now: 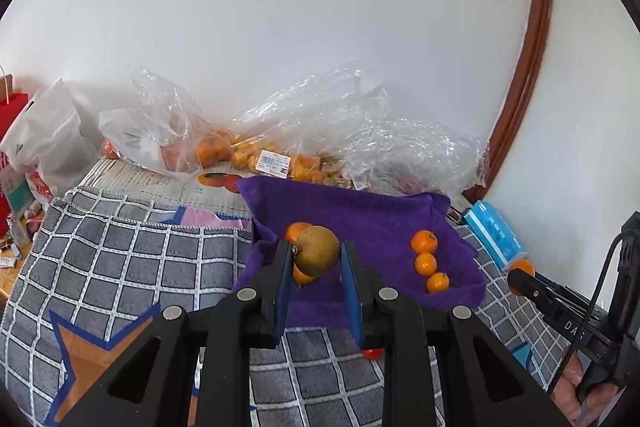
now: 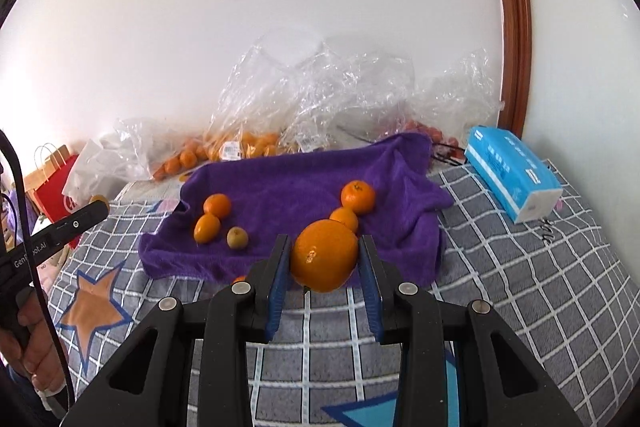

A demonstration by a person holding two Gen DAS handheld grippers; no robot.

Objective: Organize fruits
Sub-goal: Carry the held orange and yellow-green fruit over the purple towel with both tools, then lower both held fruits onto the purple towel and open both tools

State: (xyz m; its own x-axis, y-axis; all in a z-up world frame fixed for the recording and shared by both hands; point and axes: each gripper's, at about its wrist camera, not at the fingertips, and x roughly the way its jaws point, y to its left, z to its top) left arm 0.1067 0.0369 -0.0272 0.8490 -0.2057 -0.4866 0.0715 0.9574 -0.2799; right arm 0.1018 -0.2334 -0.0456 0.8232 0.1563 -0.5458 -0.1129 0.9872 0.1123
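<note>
My left gripper (image 1: 316, 251) is shut on a brown-green round fruit (image 1: 318, 251) and holds it above the near left part of the purple towel (image 1: 360, 211). My right gripper (image 2: 324, 255) is shut on a large orange (image 2: 324, 255) above the towel's (image 2: 288, 183) near edge. On the towel lie a row of three small oranges (image 1: 425, 263) at the right and two oranges (image 2: 212, 217) with a small brown fruit (image 2: 237, 238) at the left. The right gripper also shows at the right of the left wrist view (image 1: 520, 277).
Clear plastic bags with oranges (image 1: 224, 147) lie against the wall behind the towel. A blue tissue pack (image 2: 512, 171) lies at the right. A grey checked blanket (image 2: 520, 267) covers the surface. White and red bags (image 1: 44, 147) stand at the left. A small red thing (image 1: 370, 353) lies under my left gripper.
</note>
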